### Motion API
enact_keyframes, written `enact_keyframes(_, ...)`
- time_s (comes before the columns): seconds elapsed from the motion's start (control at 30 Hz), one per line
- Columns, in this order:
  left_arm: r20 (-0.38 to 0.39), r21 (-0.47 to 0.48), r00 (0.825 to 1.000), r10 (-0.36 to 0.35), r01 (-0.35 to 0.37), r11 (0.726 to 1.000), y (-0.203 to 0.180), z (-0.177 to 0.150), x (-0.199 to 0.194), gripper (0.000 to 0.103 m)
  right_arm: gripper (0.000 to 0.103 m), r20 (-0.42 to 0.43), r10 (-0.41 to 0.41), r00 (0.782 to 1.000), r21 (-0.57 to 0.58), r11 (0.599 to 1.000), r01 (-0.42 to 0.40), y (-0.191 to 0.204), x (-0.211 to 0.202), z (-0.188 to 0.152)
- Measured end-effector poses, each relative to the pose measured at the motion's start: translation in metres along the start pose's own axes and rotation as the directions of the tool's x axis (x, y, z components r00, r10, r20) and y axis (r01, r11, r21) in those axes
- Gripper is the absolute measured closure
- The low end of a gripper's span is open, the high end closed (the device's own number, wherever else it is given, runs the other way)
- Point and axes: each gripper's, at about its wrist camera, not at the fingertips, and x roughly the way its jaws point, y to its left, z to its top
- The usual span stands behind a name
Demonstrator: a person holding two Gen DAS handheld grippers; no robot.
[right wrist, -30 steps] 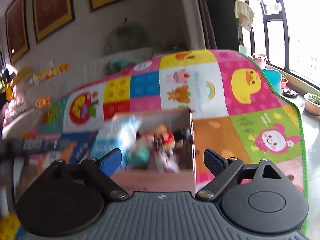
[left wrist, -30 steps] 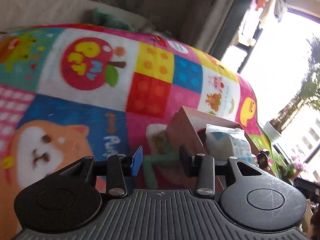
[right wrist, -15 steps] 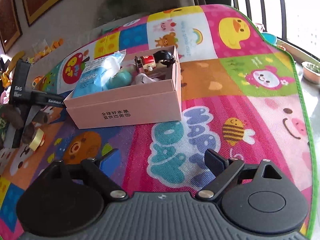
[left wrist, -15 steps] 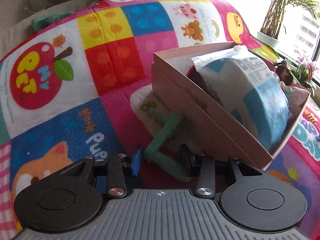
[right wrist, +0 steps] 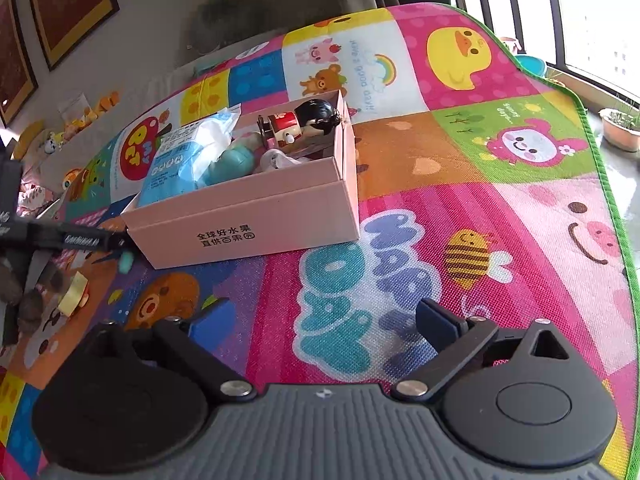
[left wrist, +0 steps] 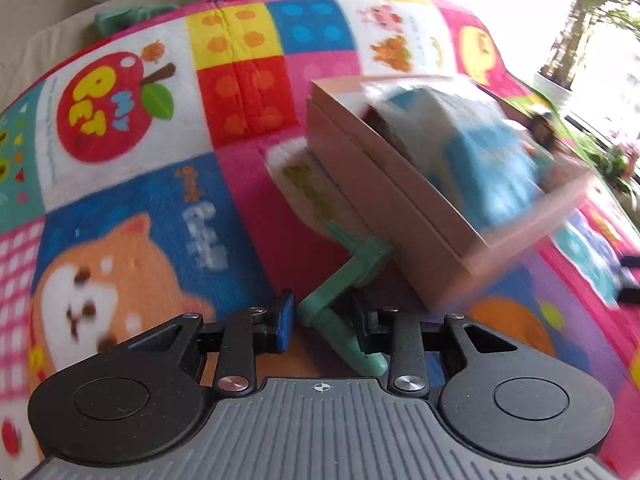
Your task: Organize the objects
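Note:
My left gripper is just above the colourful play mat, beside a corner of the pink cardboard box. Its jaws are closing on a green zigzag toy piece and the pads meet its sides. The box holds a blue-and-white tissue pack, a small black-haired doll and a teal toy. My right gripper hovers low over the mat in front of the box. Its jaws are opening, with nothing between them.
A yellow tape roll lies on the mat left of the box. Plush toys line the wall at the back left. Plant pots stand on the floor beyond the mat's green edge by the window.
The left gripper rolled, dropped beside the box and closed on the green piece. The right gripper sank towards the mat in front of the box and its jaws widened.

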Motion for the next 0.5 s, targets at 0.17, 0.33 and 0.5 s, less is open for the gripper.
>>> enact_keyframes(0.17,-0.004,0.023,0.995,-0.102,0.102,0.995,-0.034,-0.037,-0.032,0.07,0.005,0.011,-0.007,1.0,-0.01,1.0,0.007,0.003,-0.001,-0.001)
enact_keyframes(0.33,0.015,0.038,0.972,-0.236,0.235,0.971,-0.083,-0.06,-0.046,0.071,0.004,0.023,-0.026,0.999,-0.001,1.0,0.026,0.003,-0.004,-0.002)
enact_keyframes(0.5,0.112,0.121,0.976,-0.187,0.173,0.977,-0.127,-0.077,-0.065,0.071,0.002,0.033,-0.038,0.999,0.025,0.999,0.037,0.0,-0.005,-0.002)
